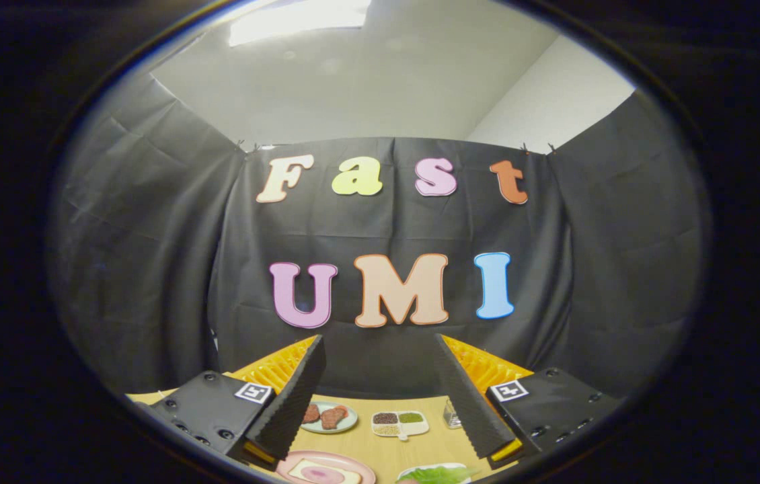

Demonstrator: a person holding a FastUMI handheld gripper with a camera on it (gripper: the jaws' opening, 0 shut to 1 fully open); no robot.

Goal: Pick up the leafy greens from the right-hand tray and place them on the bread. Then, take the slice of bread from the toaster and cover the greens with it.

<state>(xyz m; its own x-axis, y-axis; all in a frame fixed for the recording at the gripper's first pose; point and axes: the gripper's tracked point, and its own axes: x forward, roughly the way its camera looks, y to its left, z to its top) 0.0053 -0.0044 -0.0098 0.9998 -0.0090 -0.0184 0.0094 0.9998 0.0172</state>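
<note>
My gripper [380, 437] is held high above the wooden table [393, 449] and stands open, with nothing between its fingers. Below and between the fingers, close to me, lies a pink plate [326, 470] with a slice of bread topped by a pink round of meat. To its right, a white tray holds leafy greens [435, 474], partly cut off at the near side. The toaster is hidden from me.
Farther across the table sit a pale green plate with brown meat pieces [329, 417], a white divided dish of seasonings [399, 423] and a small clear shaker [451, 414]. The black cloth booth wall rises right behind the table.
</note>
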